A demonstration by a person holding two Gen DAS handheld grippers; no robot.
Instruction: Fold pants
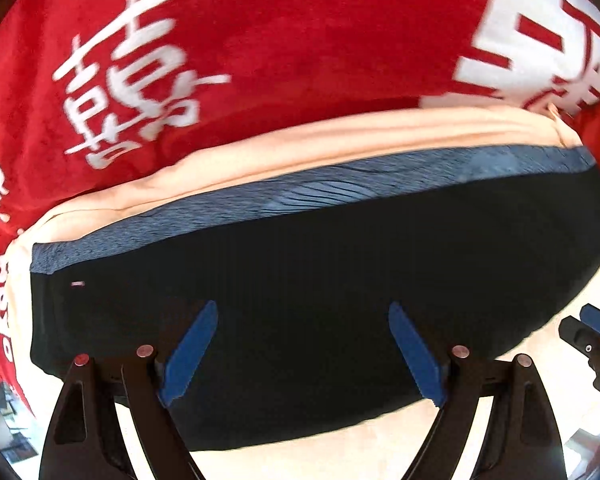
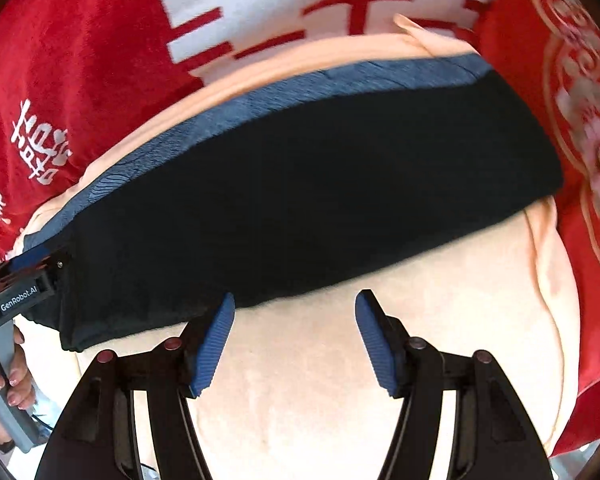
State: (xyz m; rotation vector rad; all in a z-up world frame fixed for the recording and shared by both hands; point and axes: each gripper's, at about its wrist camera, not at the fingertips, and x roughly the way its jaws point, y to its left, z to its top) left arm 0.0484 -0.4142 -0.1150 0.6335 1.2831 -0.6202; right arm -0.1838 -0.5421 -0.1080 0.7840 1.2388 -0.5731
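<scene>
The black pants [image 1: 300, 264] lie folded in a wide band on a cream pad [image 1: 228, 160], with a blue-grey waistband strip [image 1: 260, 204] along the far edge. My left gripper [image 1: 303, 312] is open just above the pants' near part, nothing between its blue fingers [image 1: 192, 356]. In the right wrist view the pants [image 2: 320, 184] run across the middle. My right gripper [image 2: 295, 300] is open over the bare cream pad [image 2: 320, 380], just off the pants' near edge. The left gripper's body [image 2: 18, 300] shows at the left, held by a hand.
A red blanket with white characters [image 1: 260, 40] lies under and around the pad, also in the right wrist view [image 2: 80, 60]. The right gripper's tip [image 1: 596, 320] shows at the right edge of the left wrist view. Room floor shows at the lower left [image 1: 4, 420].
</scene>
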